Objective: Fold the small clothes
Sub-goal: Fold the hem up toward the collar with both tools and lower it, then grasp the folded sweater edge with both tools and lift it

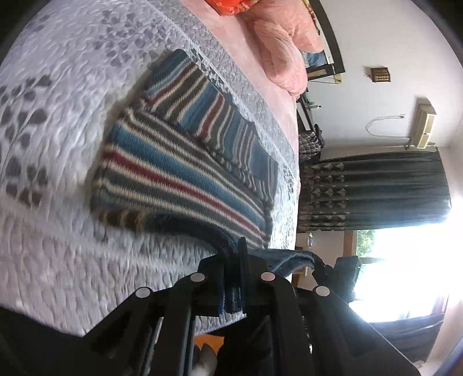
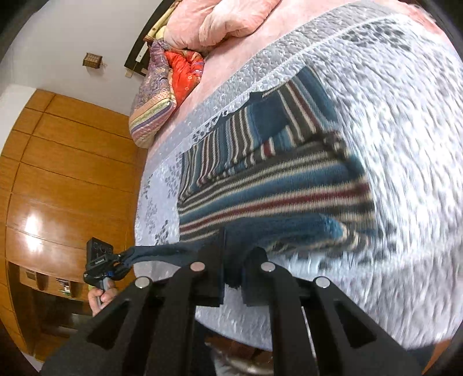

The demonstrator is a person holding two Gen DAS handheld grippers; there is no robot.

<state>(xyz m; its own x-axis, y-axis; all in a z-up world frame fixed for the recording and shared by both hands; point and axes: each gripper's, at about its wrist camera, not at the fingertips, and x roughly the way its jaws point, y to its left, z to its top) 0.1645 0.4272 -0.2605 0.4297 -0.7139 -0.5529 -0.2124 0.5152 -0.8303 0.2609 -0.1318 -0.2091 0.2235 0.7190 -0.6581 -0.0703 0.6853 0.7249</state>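
Sweater [image 1: 185, 162] lying on quilt [image 1: 58, 86] near bed's edge, sleeve folded across body. Near hem lifting between left gripper [image 1: 234, 260] and right gripper [image 2: 234, 260] (both clamping it). Pillows [image 2: 231, 23] sitting behind, toward headboard.

Both wrist cameras look along their fingers, rolled sideways, close over the bed [image 1: 72, 260], sharing the striped sweater [image 1: 179, 173].

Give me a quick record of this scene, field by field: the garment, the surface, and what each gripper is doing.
garment: striped knit sweater, partly folded, hem edge lifted
surface: grey-patterned white quilt on a bed
left gripper: shut on the sweater's edge
right gripper: shut on the same edge
background: pink blanket, dark curtain, wooden wardrobe
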